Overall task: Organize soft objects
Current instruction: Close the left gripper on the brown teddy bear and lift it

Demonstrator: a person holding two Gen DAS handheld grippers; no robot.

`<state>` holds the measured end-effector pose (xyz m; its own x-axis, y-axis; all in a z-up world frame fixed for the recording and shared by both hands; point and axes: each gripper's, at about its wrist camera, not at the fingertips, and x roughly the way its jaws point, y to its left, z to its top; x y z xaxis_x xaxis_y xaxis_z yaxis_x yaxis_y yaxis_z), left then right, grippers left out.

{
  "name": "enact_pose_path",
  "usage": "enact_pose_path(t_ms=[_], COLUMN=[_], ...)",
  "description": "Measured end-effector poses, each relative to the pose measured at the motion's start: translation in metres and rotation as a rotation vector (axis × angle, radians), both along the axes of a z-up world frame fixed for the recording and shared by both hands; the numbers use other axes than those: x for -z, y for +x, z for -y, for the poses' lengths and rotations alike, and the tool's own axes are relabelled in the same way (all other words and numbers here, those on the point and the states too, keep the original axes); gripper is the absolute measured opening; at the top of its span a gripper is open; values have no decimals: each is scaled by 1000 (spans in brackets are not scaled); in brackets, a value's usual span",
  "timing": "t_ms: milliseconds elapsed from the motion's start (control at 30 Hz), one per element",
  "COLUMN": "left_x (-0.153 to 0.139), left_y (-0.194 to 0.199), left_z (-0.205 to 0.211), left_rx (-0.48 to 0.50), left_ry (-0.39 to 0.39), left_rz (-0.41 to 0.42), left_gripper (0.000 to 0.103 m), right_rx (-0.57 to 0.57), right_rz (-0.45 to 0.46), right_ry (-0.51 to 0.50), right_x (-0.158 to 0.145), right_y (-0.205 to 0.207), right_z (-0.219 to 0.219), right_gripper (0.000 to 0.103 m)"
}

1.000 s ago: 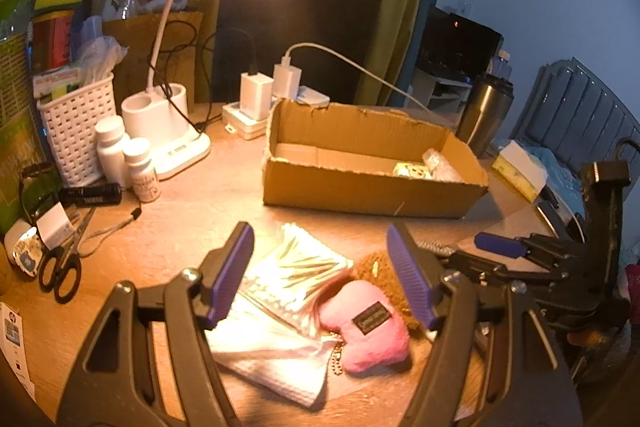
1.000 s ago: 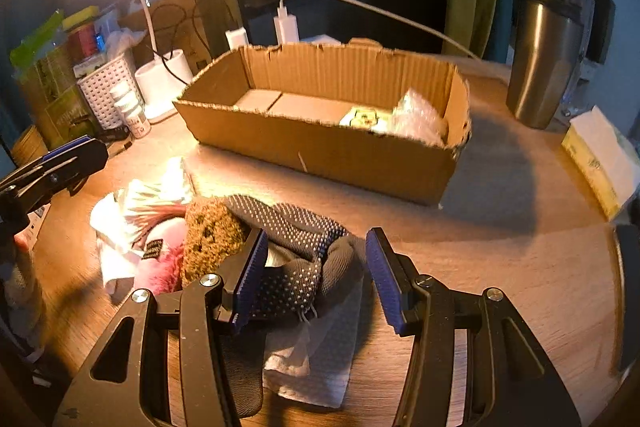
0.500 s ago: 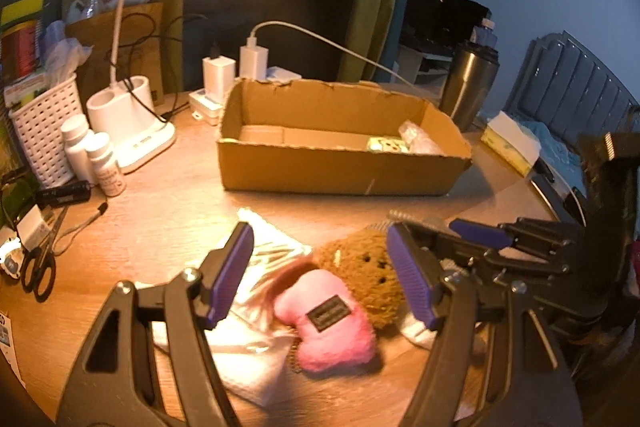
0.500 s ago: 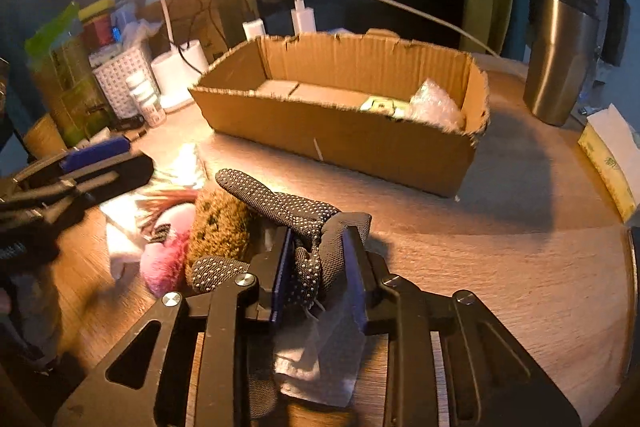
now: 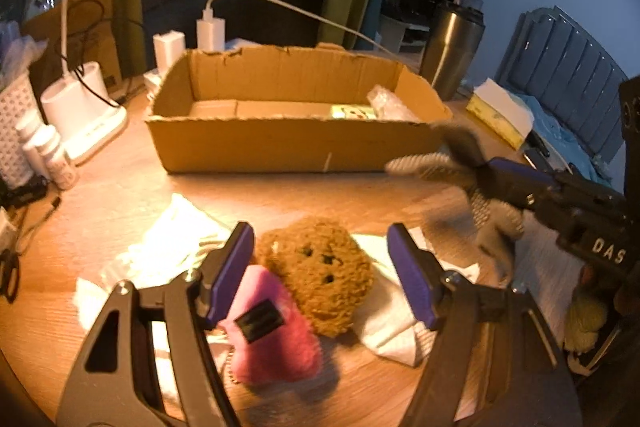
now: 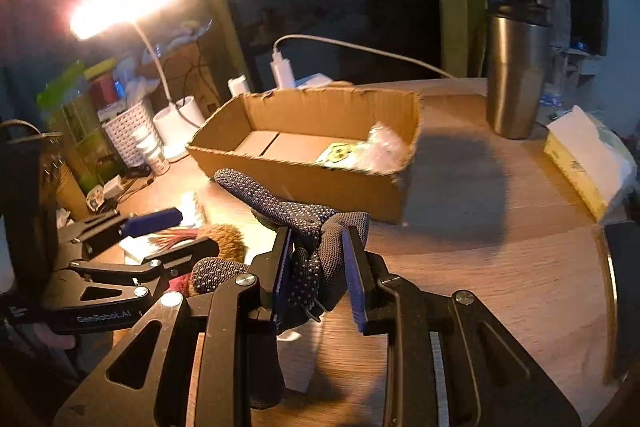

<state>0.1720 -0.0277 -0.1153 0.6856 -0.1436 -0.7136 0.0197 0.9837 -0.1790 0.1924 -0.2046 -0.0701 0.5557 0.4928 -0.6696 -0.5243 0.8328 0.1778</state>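
My right gripper (image 6: 318,267) is shut on a dark dotted glove (image 6: 296,215), which hangs lifted off the table; the same glove (image 5: 452,167) shows at the right of the left wrist view. My left gripper (image 5: 322,271) stands open just above a brown fuzzy toy (image 5: 320,275) and a pink plush (image 5: 272,335), touching neither. Both toys lie on white tissues (image 5: 388,331). Behind them sits an open cardboard box (image 5: 288,151) holding a crinkled plastic bag (image 5: 386,103) and a small card (image 5: 352,112).
A steel tumbler (image 6: 514,75) and a tissue pack (image 6: 580,155) stand right of the box. At the left are a lamp base (image 5: 84,107), white bottles (image 5: 50,155), a basket (image 6: 128,135), chargers (image 5: 210,33) and cables. A cotton swab pack (image 5: 172,239) lies beside the toys.
My right gripper closed on the glove and lifted it off the pile toward the box. My left gripper shifted right, from over the swab pack and pink plush to over the brown toy.
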Motion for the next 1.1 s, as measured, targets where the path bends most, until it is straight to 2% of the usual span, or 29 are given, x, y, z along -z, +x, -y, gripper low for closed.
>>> enact_pose_path(t_ms=[233,333,533,633,767,867,1100], left_x=[16,23,25,26,28,29,31], left_y=[15,17,17,17,16,17,19], left_z=[9,7,3,1,0,0,2], left_rx=[11,7,8,16,17,15,18], left_ry=[23,8,-28,-33,-38,-34,-22], left_rz=[-78,-104,-105,-108,-112,-120,-120], left_gripper=[70,70,69,60,60,63,62], right_rx=[67,87,102,108,113,112,112], right_rz=[-8,-27,-55,-63,-82,-92,-97], right_ry=[-10,-19,-45,-52,-70,-84,-92], right_x=[6,13,25,28,35,39,44], right_y=[10,14,19,20,21,20,17], right_z=[30,38,43,45,43,41,43], right_gripper=[28,28,29,29,29,34,35])
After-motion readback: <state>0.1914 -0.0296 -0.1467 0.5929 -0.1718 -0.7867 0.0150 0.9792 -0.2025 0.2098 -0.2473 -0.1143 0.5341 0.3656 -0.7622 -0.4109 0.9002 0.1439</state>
